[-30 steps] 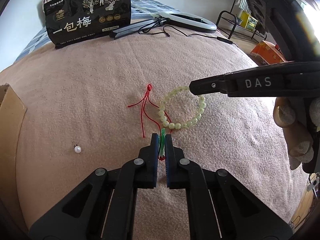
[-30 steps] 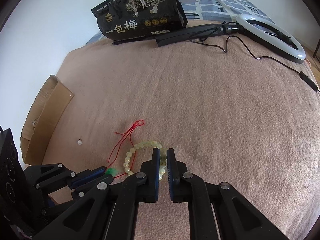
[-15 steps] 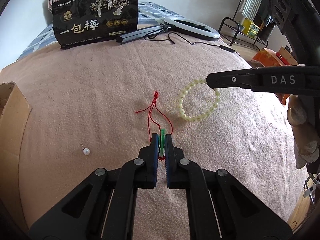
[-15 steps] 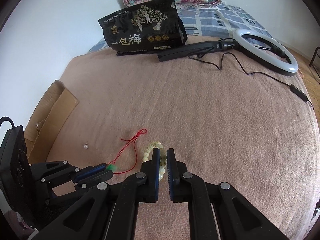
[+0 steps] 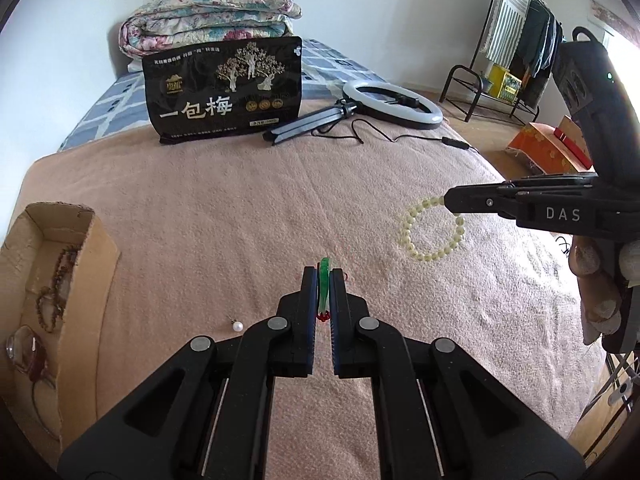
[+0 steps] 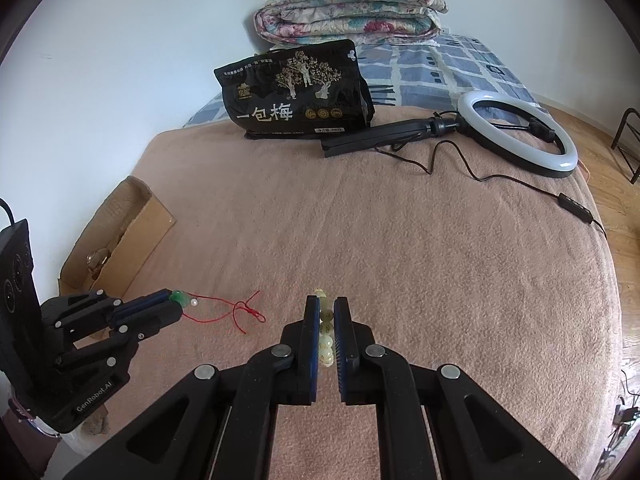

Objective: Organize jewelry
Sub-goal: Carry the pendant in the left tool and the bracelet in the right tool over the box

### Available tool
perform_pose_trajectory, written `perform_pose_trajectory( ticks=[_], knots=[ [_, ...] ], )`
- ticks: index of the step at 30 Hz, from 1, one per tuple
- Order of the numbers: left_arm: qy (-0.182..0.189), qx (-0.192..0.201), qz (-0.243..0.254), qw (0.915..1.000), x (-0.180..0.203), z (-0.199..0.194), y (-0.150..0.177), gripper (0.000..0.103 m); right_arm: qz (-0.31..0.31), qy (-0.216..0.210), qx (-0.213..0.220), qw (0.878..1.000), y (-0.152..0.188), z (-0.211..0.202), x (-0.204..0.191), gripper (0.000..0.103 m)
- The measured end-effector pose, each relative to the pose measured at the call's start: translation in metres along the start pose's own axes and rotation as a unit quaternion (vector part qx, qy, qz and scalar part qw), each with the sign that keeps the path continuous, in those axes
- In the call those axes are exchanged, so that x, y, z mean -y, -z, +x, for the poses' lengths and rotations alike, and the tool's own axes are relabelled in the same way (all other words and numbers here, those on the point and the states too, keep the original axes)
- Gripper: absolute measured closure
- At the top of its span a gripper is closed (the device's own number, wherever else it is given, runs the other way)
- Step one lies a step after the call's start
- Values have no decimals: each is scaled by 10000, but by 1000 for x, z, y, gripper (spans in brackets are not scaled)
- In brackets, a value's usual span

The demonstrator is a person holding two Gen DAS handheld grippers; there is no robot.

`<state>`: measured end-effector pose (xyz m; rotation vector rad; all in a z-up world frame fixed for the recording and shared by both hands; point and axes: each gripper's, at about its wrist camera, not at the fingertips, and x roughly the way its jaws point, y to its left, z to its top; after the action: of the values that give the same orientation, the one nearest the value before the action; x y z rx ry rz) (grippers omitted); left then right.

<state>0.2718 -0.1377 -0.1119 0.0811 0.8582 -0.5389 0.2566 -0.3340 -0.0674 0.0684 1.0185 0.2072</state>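
Fingers (image 5: 310, 292) pinch pendant (image 5: 323, 280) (upright, edge-on).

Black claw (image 5: 323, 276), silver screws, "DAS" lettering

Pink fleece blanket (image 5: 248, 208) spread over the bed, under everything. Glossy black snack pouch with gold tree print and white Chinese characters (image 5: 226, 90) stands upright at the far edge. Behind it, folded floral quilt (image 5: 212, 24) on a blue-and-white checked sheet (image 6: 452, 68). White ring light on a folded black tripod (image 6: 516, 136) lies just right of the pouch, black cable (image 6: 520, 184) trailing across the blanket. Black metal rack (image 5: 488, 88) stands on the wooden floor beyond.
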Motion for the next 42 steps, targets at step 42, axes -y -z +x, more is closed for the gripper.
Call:
perform_pose_trajectory(
  ticks=[42],
  knots=[
    [-1269, 871, -816, 9847, -153, -179, 40, 99, -1283, -624, 409, 9889, -14, -43, -204, 99]
  ],
)
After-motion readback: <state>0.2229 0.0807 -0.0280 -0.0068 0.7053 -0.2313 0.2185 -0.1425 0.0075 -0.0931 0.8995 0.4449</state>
